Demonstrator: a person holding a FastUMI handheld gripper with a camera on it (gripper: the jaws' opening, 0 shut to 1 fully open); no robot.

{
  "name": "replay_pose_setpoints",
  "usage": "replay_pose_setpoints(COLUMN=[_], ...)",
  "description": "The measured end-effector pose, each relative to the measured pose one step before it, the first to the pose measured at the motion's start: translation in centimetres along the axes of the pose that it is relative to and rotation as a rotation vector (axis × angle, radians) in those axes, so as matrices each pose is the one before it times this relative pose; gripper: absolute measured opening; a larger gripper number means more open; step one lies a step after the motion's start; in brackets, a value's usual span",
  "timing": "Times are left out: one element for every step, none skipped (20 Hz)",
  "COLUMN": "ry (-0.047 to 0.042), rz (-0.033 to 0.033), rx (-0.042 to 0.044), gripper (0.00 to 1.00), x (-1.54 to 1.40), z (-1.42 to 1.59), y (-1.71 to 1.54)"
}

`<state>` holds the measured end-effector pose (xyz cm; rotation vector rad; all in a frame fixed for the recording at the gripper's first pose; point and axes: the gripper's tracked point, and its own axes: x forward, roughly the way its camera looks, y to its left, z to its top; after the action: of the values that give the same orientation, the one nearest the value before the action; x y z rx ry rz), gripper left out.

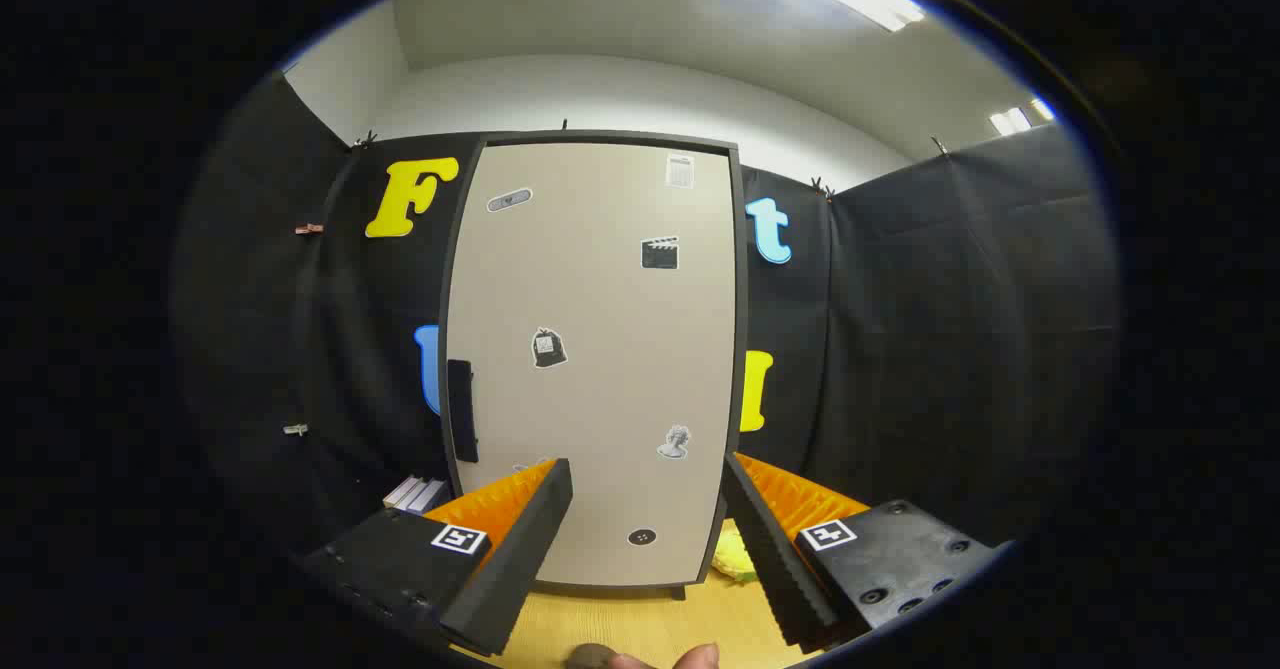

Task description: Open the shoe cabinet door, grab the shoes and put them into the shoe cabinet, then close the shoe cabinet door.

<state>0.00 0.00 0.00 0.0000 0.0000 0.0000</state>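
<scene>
Gripper view | tool [648,494] level, spread, empty | facing cabinet door [600,349], seemingly closed

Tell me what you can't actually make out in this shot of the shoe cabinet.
- Gripper view: the cabinet's inside, hidden by the closed door.
- The yellow thing by the cabinet's foot, mostly hidden by the open gripper's finger; I can't tell whether it is a shoe.
- The stickers on the door, too small to read.
- The flat things beside the cabinet, partly behind the other finger.
</scene>
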Motion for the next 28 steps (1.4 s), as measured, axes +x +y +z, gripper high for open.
replay_pose_setpoints(ry=[-0.00395, -0.0015, -0.00146, -0.00061, 0.00005, 0.00003, 0.00221, 0.00165, 0.00122, 0.00138, 0.00032, 0.00035, -0.00149, 0.00033, -0.0034, -0.00289, -0.00345, -0.00235, -0.00145, 0.00106, 0.00158, 0.00035, 0.00137, -0.00093, -0.00114, 0.00041, 0.0007, 0.00078], rz=[0.00148, 0.00175, 0.00042, -0.00072, 0.00065, 0.00135, 0.00168, 0.0017, 0.00129, 0.00183, 0.00026, 0.00059, 0.0023, 0.00237, 0.0039, 0.0023, 0.0055, 0.00513, 0.00344, 0.00208, 0.00264, 0.00302, 0.00293, 0.00155, 0.00356, 0.00734, 0.00698, 0.0111], rx=[0.00088, 0.00047, -0.00019, -0.0008, -0.00041, 0.00003, 0.00146, 0.00256, 0.00172, 0.00062, -0.0017, -0.00204, 0.00005, 0.00129, 0.00135, 0.0, 0.0019, 0.00323, 0.00203, 0.00114, 0.00144, 0.00241, 0.00184, 0.00127, 0.00183, 0.00406, 0.00842, 0.00888], gripper=[0.97, 0.97, 0.98, 0.97, 0.97, 0.97, 0.97, 0.97, 0.98, 0.98, 0.98, 0.97, 0.97, 0.98, 0.97, 0.98, 0.97, 0.97, 0.97, 0.97, 0.97, 0.97, 0.97, 0.97, 0.97, 0.97, 0.97, 0.97], x=[-0.026, -0.02, -0.015, -0.067, -0.009, 0.05, 0.003, -0.003, 0.031, -0.111, -0.079, 0.021, -0.006, 0.09, -0.041, -0.063, -0.076, -0.008, 0.008, -0.026, -0.013, 0.072, 0.07, 0.034, 0.074, 0.126, 0.244, 0.205], z=[0.131, 0.112, 0.084, 0.059, 0.009, 0.039, -0.053, -0.032, -0.029, 0.019, -0.016, -0.019, 0.107, -0.014, 0.101, 0.161, 0.105, 0.005, 0.013, -0.008, -0.043, -0.014, 0.007, 0.036, 0.056, 0.047, 0.085, 0.065], y=[0.068, 0.052, -0.023, 0.026, 0.023, 0.069, 0.046, 0.12, 0.081, 0.121, 0.03, 0.086, 0.142, 0.21, 0.217, 0.174, 0.226, 0.25, 0.191, 0.149, 0.155, 0.205, 0.187, 0.197, 0.179, 0.491, 0.43, 0.607])
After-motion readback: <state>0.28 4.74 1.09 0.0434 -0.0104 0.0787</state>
